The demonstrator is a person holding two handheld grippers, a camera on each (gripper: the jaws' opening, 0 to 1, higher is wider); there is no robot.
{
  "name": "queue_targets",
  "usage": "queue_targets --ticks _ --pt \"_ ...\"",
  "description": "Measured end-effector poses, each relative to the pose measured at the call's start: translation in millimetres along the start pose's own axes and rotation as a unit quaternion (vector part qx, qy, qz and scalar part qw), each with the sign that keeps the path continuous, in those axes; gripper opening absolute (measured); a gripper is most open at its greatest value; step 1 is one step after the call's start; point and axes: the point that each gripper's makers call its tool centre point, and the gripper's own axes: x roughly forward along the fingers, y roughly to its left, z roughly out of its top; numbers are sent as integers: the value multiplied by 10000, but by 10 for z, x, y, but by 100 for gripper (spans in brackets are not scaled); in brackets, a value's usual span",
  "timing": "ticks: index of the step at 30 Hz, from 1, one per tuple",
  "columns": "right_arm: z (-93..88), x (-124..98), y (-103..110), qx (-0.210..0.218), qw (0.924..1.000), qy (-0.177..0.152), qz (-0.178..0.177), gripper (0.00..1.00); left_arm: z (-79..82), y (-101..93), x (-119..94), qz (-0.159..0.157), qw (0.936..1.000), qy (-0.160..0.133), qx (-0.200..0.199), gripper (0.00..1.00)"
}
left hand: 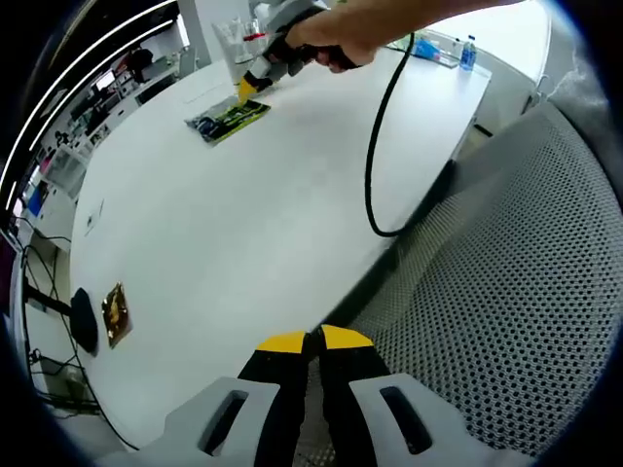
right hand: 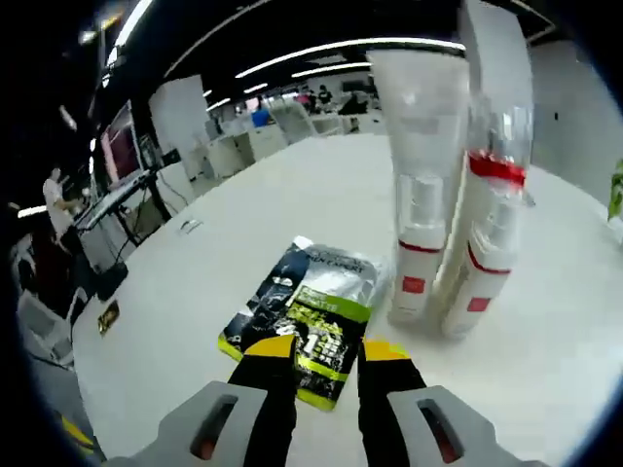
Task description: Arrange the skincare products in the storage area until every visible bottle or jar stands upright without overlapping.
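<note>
Your right claw [right hand: 326,352] stands open and empty over a glossy green-and-black sachet [right hand: 304,316] lying flat at lower centre on the smooth white tabletop [right hand: 545,360]. Two tall clear-capped bottles [right hand: 450,195] stand upright at right. Your left claw [left hand: 311,341] is closed, empty, beside perforated mesh [left hand: 516,292].

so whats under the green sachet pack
The green sachet pack lies flat on the white table. Its dark edge may be another packet beneath; anything else under it is covered.
</note>
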Motion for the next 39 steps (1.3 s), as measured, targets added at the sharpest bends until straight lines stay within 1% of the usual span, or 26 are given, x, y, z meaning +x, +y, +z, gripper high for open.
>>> queue_targets --ticks 1,2,3,4,5,7,8,9,10,11,12,13,14,15,17,18,24,30,32,33,34,35,36,37,38,39 --pt "53 35 102 -163 9997 -73 165 10 -4 -3 2 -9 10000 10 -9 0" --pt "97 112 254 -211 9987 -88 453 12 -9 -4 2 -9 10000 23 -10 0" --pt "98 138 291 -196 9984 -40 523 16 -10 -3 2 -7 10000 22 -7 0" --pt "112 217 330 -321 9979 71 565 18 -3 -3 1 -5 10000 -1 -4 0" --pt "130 274 312 -319 9982 70 494 20 -2 -2 -1 -1 10000 -2 -6 0" --pt "121 423 329 -189 9980 232 560 27 -11 1 -1 6 10000 22 -13 0" --pt "67 472 322 -74 9977 428 525 33 -10 2 -1 11 10000 18 -4 0" --pt "-7 545 273 -323 9964 644 438 37 -10 2 -1 14 10000 16 -7 0" --pt "-84 573 266 -278 9949 867 428 42 -11 4 -1 18 10000 17 -14 0" --pt "-134 593 222 -343 9942 965 319 46 -17 8 1 25 10000 37 -8 0" --pt "-161 587 180 -435 9934 1037 221 48 -21 9 1 28 10000 48 -9 0" --pt "-193 594 161 -411 9928 1103 202 49 -16 13 -1 38 10000 36 -12 0" --pt "-219 587 174 -340 9928 1122 241 48 -8 19 -4 54 10000 13 -11 0" --pt "-279 593 173 -300 9917 1220 286 48 -2 24 -9 64 10000 -2 -22 0" --pt "-232 583 136 -333 9932 1087 256 51 1 27 -9 70 10000 -15 -11 0" --pt "-210 618 148 -289 9939 1027 292 51 -2 24 -6 61 10000 -5 -12 0" --pt "-143 678 101 -368 9943 901 433 51 -28 15 3 30 10000 78 0 0" --pt "-131 696 77 -416 9935 935 506 51 -34 19 7 28 10000 83 1 0" --pt "-130 671 80 -424 9922 1042 543 51 -30 20 7 31 10000 70 11 0" --pt "-87 629 103 -413 9928 1009 500 51 -33 17 9 25 10000 72 4 0" --pt "4 614 119 -546 9941 817 462 52 -36 18 10 29 10000 81 8 0" --pt "82 604 187 -596 9947 643 534 52 -38 19 10 32 10000 88 6 0" --pt "154 607 321 -573 9946 514 698 52 -39 16 10 23 10000 90 -7 0" --pt "186 603 428 -588 9936 478 834 52 -37 15 9 20 10000 82 -16 0" --pt "246 611 613 -628 9914 421 1065 52 -29 15 9 24 10000 56 -15 0" --pt "265 612 732 -707 9894 447 1190 52 -28 14 10 23 10000 56 -18 0"
